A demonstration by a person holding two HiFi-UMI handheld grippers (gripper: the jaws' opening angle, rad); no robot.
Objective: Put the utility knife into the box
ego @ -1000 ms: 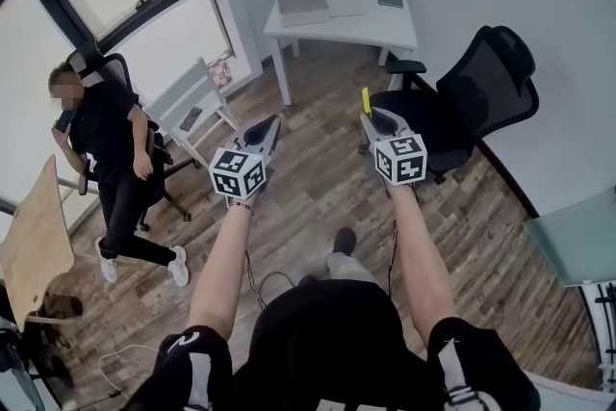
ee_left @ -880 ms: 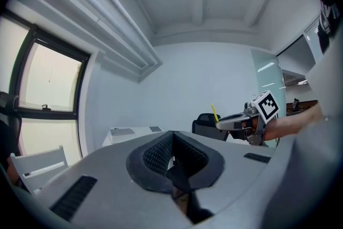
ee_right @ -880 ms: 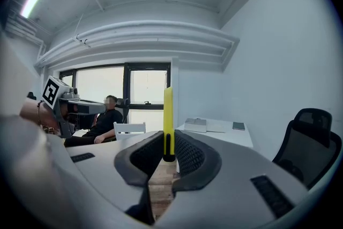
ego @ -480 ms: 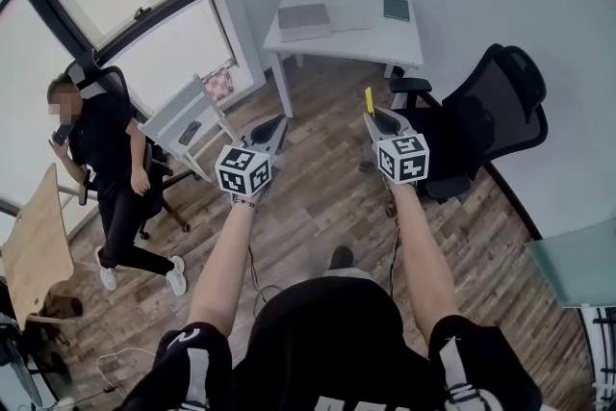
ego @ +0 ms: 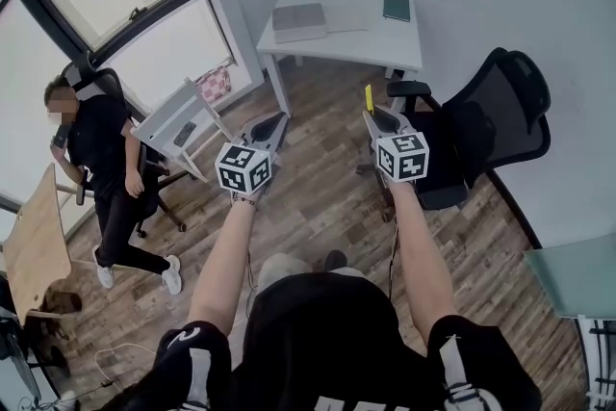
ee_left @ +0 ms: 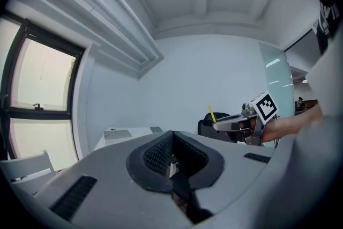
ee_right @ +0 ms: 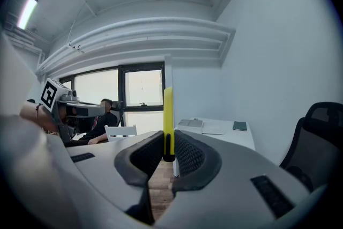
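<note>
This looks like the carrying step: the right gripper (ego: 372, 116) clamps the yellow utility knife (ee_right: 168, 115) upright, well short of the white desk (ego: 371, 34). The left gripper (ee_left: 172, 154) is closed on nothing. The next move calls for reaching the desk and its likely box, the flat grey item (ego: 299, 19).

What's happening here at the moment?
A person holds a gripper in each hand, both pointed toward a white desk across the room. The right gripper is clamped on a yellow utility knife, upright between its fingers. The left gripper is shut with nothing in it. The knife is not yet put away.
</note>
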